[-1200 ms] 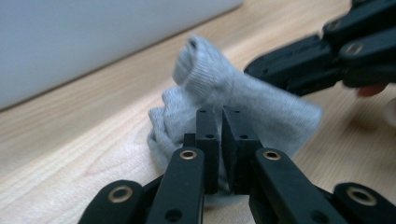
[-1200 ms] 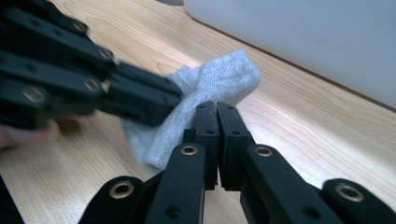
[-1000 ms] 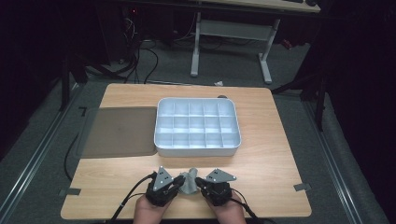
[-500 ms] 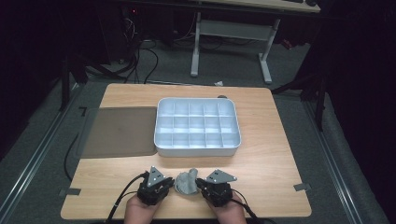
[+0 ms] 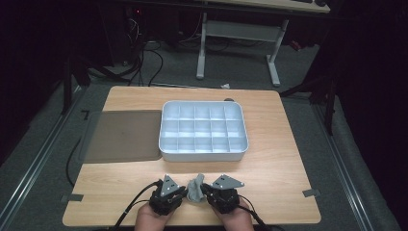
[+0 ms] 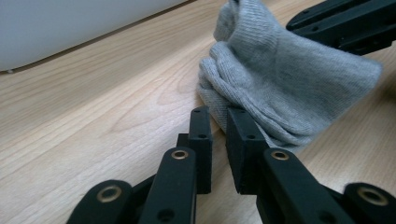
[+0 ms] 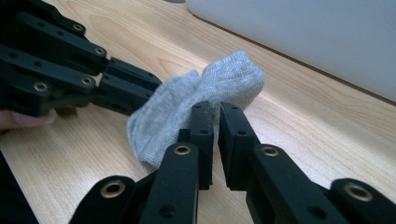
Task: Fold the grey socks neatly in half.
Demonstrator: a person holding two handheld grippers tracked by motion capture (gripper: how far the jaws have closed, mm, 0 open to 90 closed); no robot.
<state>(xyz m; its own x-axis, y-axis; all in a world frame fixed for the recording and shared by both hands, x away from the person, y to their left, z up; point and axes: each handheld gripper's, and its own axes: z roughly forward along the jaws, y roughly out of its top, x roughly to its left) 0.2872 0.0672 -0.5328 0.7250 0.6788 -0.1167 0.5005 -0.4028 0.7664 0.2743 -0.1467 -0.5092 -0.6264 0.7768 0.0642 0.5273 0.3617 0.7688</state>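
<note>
A small grey sock (image 5: 196, 188) stands bunched on the wooden table (image 5: 288, 168) near its front edge, between my two grippers. My left gripper (image 5: 185, 192) points right at it. Its jaws (image 6: 219, 114) have just been opening, and a narrow gap shows with the sock's (image 6: 280, 74) folded edge at the tips, not pinched. My right gripper (image 5: 206, 190) faces it from the other side. Its jaws (image 7: 215, 108) have also been opening a little, but they still nip a fold of the sock (image 7: 205, 88). The left gripper's tips (image 7: 140, 86) touch the sock's far side.
A white tray (image 5: 204, 154) with several empty compartments stands at the middle of the table, just beyond the grippers. A dark mat (image 5: 120, 137) lies to its left. Bare wood stretches to the right of the tray (image 5: 279, 144). Cables trail from both grippers off the front edge.
My left hand has drawn slightly back toward the near edge, and the sock sits a little lower between the grippers. The right hand has kept still.
</note>
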